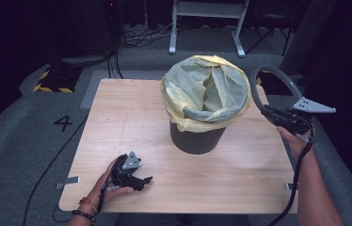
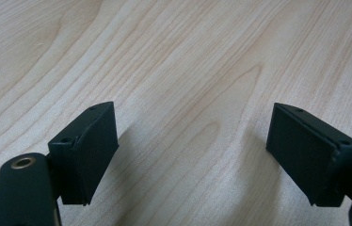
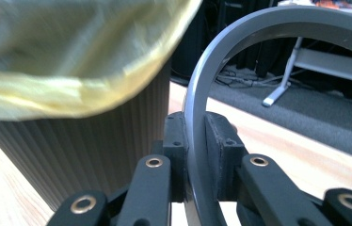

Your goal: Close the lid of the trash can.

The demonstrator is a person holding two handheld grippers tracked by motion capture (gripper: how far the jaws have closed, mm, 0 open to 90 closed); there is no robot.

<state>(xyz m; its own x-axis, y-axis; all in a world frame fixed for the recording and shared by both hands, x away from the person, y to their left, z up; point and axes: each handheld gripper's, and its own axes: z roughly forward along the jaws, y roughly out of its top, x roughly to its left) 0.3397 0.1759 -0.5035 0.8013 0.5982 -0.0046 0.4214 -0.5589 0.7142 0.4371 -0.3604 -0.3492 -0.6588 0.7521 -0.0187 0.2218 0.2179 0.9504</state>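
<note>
The right gripper (image 1: pixel 277 117) clamps a grey ring (image 1: pixel 272 80), held up just right of the bin (image 1: pixel 197 139). The left gripper (image 1: pixel 142 181) rests released on the table (image 1: pixel 117 117), near left.

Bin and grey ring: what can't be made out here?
- Bin inside: high view, yellow bag folds hide the bottom.
- Grey ring: right gripper view, frame edges cut its arc; the right tool covers the clamped part.
- Yellow bag: right gripper view, blurred.
</note>
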